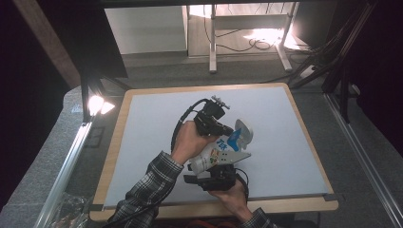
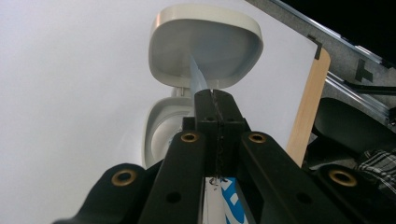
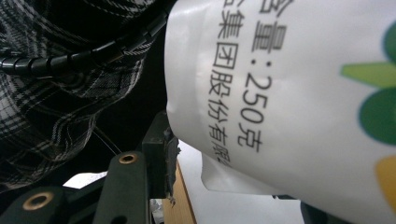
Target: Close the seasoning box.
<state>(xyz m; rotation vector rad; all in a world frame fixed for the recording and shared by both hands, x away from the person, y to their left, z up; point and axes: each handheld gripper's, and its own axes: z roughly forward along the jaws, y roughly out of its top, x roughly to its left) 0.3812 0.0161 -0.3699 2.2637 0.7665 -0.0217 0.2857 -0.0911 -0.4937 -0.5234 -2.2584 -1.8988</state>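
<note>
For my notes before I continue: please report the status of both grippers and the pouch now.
Left gripper shut on pouch top edge. Right gripper holds pouch body. White lidded container open beyond. Nothing in the way.

The worktop [image 1: 157, 142] is a wooden board with rounded corners, most of it covered by a pale grey mat [image 1: 285, 142]. It stands on grey carpet [image 1: 157, 71]. A small lamp [image 1: 96, 104] glows at the far left corner, beside a metal rail [image 1: 66, 166] running along the left side; a second rail [image 1: 361, 152] runs along the right. Beyond, a white-legged desk frame [image 1: 213, 42] stands over loose cables [image 1: 259, 43] on a brightly lit floor patch. The edges of the room are dark.
</note>
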